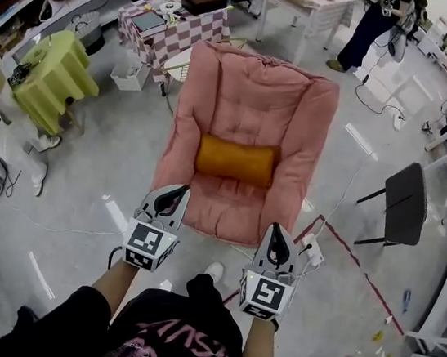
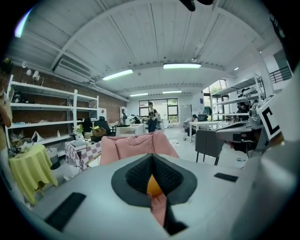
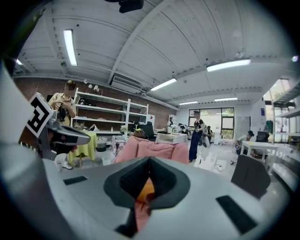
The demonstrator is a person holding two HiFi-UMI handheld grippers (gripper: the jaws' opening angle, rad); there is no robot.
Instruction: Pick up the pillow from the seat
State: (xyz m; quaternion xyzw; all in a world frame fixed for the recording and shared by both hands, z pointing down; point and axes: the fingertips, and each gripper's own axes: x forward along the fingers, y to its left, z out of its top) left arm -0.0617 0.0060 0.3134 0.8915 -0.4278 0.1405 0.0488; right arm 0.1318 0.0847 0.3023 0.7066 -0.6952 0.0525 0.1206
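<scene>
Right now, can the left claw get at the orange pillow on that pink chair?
Probably yes. The left claw hangs at the front edge of the seat, short of the pillow, with only bare seat between them. Its jaws are shut, so they would need to open first.

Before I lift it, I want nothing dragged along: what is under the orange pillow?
The orange pillow lies on the seat of the pink chair, against its backrest. Anything directly beneath it is covered.

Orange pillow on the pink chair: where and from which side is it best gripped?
Probably its short ends, left hand-held gripper and right hand-held gripper coming from the open front of the pink chair: the orange pillow lies crosswise, ends exposed, backrest behind.
</scene>
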